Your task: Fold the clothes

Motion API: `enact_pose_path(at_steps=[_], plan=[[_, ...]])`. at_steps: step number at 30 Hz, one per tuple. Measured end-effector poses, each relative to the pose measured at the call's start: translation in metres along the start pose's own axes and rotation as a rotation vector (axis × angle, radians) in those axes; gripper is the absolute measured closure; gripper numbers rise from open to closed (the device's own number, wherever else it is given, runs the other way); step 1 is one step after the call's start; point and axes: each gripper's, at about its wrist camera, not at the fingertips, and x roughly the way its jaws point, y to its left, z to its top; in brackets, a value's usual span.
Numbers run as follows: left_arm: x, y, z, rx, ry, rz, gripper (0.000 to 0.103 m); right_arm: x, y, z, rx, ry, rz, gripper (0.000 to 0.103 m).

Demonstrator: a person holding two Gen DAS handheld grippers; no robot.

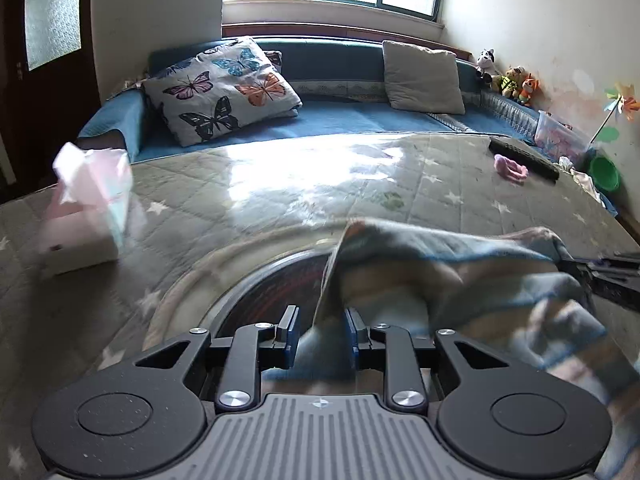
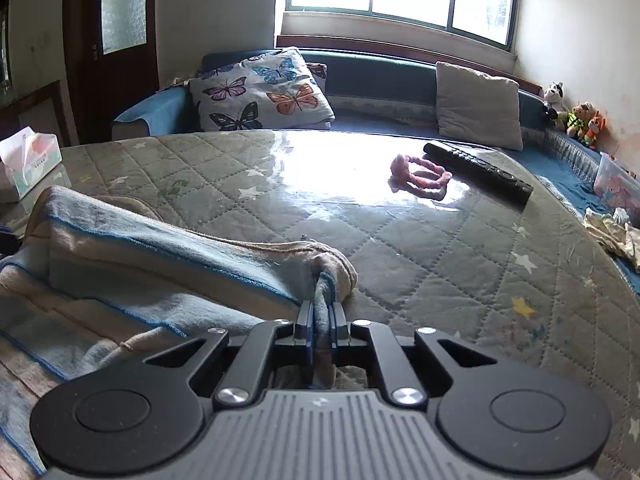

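A blue and beige striped cloth (image 1: 460,280) lies bunched at the near edge of the quilted table cover (image 1: 280,200). My left gripper (image 1: 322,320) has its jaws apart, with a fold of the cloth hanging between them. My right gripper (image 2: 323,312) is shut on the cloth's right corner (image 2: 326,284), low over the table. The cloth (image 2: 140,248) stretches left from that grip in a long fold. The right gripper's fingers (image 1: 600,272) show at the right edge of the left wrist view, on the cloth.
A tissue box (image 1: 88,208) stands at the left, also in the right wrist view (image 2: 28,164). A pink hair band (image 2: 420,176) and a black remote (image 2: 480,170) lie far right. A sofa with a butterfly pillow (image 2: 264,92) and grey pillow (image 2: 476,106) lies beyond.
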Motion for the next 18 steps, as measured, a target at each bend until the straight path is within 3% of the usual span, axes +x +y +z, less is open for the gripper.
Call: enact_pose_path(at_steps=[4,7,8,11,16,18], plan=[[0.017,0.002,0.002,-0.022,0.012,-0.028,0.08,0.0,-0.002,0.001,0.007,-0.004,0.008,0.096],[0.022,0.003,0.001,-0.023,0.016,-0.056,0.097,0.0,-0.003,0.002,0.003,-0.004,0.011,0.096],[0.019,0.003,0.002,-0.004,0.005,-0.044,0.101,0.0,-0.003,0.002,0.001,-0.005,0.011,0.096],[0.003,-0.005,0.007,0.102,-0.06,0.05,0.102,0.0,-0.002,0.006,-0.004,-0.015,0.006,0.096],[-0.017,0.006,0.017,0.117,-0.135,0.156,0.102,0.001,0.005,0.02,-0.025,-0.064,-0.006,0.096],[-0.025,0.011,0.021,0.119,-0.163,0.198,0.095,0.004,0.009,0.025,-0.038,-0.072,-0.01,0.096]])
